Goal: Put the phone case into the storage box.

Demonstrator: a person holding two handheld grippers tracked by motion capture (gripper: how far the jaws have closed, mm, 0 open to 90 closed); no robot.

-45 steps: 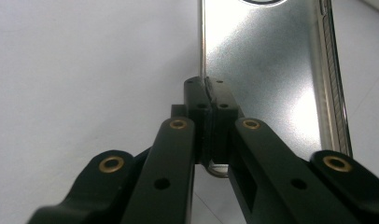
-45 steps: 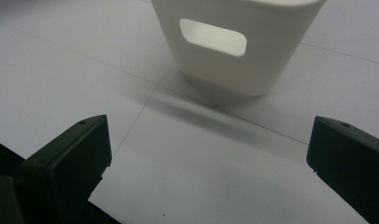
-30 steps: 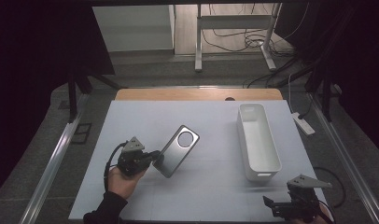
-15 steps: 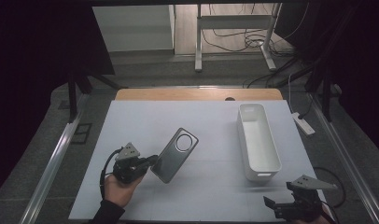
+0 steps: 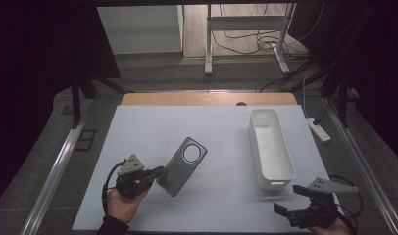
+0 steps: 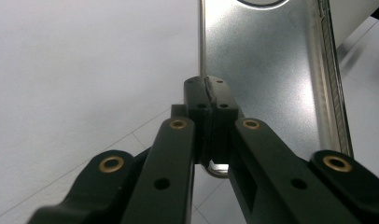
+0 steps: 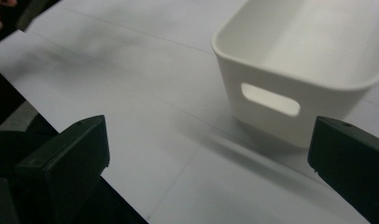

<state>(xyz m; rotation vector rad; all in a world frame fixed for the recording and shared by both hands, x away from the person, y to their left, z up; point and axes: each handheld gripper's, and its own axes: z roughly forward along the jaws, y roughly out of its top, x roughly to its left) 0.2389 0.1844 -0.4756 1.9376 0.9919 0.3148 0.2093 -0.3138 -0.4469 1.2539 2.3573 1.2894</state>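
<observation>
A grey phone (image 5: 182, 166) with a round camera ring hangs tilted above the white table mat (image 5: 211, 132), held by its lower left edge. My left gripper (image 5: 155, 174) is shut on that edge, near the table's front left. In the left gripper view the phone (image 6: 267, 70) has its metallic back facing me, and the jaws of the left gripper (image 6: 207, 95) are pinched tight on its rim. My right gripper (image 5: 285, 211) rests at the front right, open with nothing between its jaws. The right gripper view has the right gripper (image 7: 208, 154) facing the white bin (image 7: 309, 70).
A long white plastic bin (image 5: 270, 147) with a handle slot stands on the right side of the mat. A wooden table edge (image 5: 207, 99) runs along the back. A white power strip (image 5: 318, 129) lies off the mat at the right.
My left gripper has drawn the phone slightly toward the front of the table and a little left. The right gripper has stayed where it was.
</observation>
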